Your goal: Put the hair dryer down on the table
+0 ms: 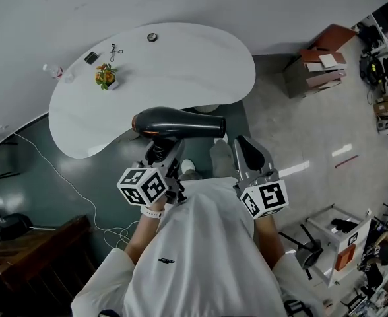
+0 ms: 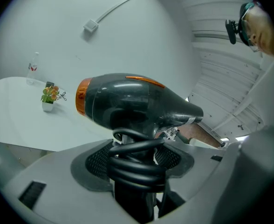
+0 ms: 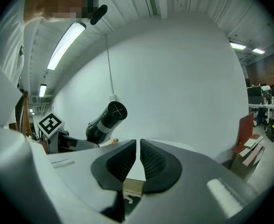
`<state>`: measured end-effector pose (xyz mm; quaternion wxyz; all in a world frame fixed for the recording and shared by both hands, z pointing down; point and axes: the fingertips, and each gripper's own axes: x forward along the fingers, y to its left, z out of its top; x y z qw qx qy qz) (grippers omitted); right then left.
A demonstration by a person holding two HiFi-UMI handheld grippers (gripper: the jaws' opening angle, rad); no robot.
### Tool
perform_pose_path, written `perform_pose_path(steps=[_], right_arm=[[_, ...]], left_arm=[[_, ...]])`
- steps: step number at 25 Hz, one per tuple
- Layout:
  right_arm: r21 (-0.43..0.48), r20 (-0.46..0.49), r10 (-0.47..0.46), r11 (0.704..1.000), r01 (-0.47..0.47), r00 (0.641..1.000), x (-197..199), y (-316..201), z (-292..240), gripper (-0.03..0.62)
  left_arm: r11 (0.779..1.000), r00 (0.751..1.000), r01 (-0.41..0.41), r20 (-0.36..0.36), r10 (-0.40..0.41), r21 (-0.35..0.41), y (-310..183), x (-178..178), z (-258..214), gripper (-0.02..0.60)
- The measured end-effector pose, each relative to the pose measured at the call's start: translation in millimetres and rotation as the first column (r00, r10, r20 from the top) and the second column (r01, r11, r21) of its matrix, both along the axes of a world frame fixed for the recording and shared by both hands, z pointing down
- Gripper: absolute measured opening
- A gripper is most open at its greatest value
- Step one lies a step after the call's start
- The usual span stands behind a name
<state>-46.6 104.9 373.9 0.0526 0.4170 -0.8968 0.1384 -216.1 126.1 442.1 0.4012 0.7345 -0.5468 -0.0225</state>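
Observation:
A black hair dryer (image 1: 177,123) with an orange rear ring is held in the air over the near edge of the white table (image 1: 181,65), nozzle pointing right. My left gripper (image 1: 162,152) is shut on its handle, which has the black cord coiled round it. In the left gripper view the dryer's body (image 2: 132,101) stands above the jaws (image 2: 134,155), with the table (image 2: 16,120) behind at the left. My right gripper (image 1: 247,152) hangs beside it, shut and holding nothing. In the right gripper view (image 3: 138,157) the dryer's nozzle (image 3: 104,122) shows at the left.
On the table's far left stand a small potted plant (image 1: 105,76), a clear bottle (image 1: 55,71) and a few small items. Cardboard boxes (image 1: 323,65) sit on the floor at the right. A dark wooden chair (image 1: 35,256) and a white cable lie at the lower left.

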Motion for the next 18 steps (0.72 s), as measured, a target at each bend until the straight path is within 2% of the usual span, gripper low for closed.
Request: perform_pose_path(steps=[4, 8, 14, 18], right_arm=[[-0.023, 0.026, -0.036, 0.999, 0.037, 0.999, -1, -33, 7, 0.021], [-0.002, 0.025, -0.103, 0.995, 0.103, 0.994, 1, -68, 2, 0.021], [0.030, 0.036, -0.137, 0.990, 0.136, 0.990, 19, -130, -6, 0.021], [0.006, 0.049, -0.160, 0.987, 0.160, 0.986, 27, -166, 6, 0.021]], left_arm=[[0.999, 0.999, 0.044, 0.018, -0.044, -0.006, -26, 1, 2, 0.278], [0.996, 0.996, 0.088, 0.035, -0.088, -0.001, -58, 4, -3, 0.277], [0.990, 0.988, 0.142, 0.060, -0.141, 0.001, -106, 12, -6, 0.278], [0.983, 0.979, 0.181, 0.090, -0.181, 0.007, -135, 17, -5, 0.278]])
